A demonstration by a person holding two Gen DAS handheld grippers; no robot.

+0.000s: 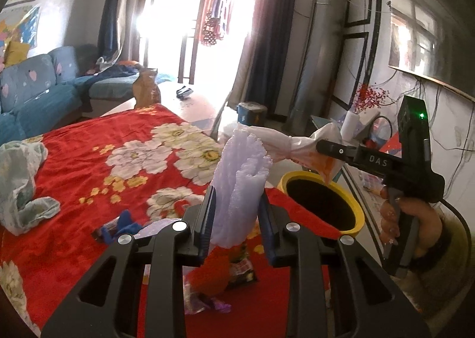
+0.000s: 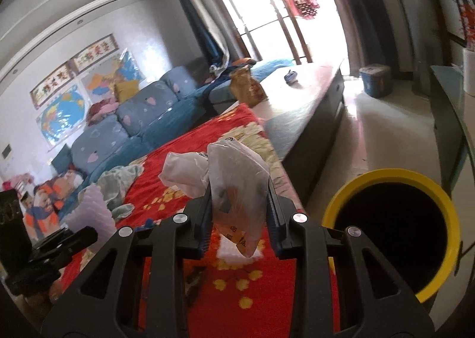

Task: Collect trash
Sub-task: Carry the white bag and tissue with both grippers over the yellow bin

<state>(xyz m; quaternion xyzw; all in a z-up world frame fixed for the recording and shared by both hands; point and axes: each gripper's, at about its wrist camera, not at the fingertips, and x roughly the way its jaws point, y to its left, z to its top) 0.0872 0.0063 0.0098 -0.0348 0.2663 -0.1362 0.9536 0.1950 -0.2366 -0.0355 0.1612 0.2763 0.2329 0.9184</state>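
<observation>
**Both grippers carry trash beside the yellow bin**

The left gripper [image 1: 236,219] pinches a crumpled white foam net sleeve [image 1: 242,186] above the red floral blanket [image 1: 89,142]. At two o'clock in the left wrist view, the right gripper [image 2: 240,216] pinches a clear plastic bag [image 2: 237,183], held just above the rim of the yellow-rimmed bin [image 1: 359,213]. In the right wrist view that bin sits at four o'clock. More wrappers [image 1: 240,269] lie on the blanket below the sleeve.
</observation>
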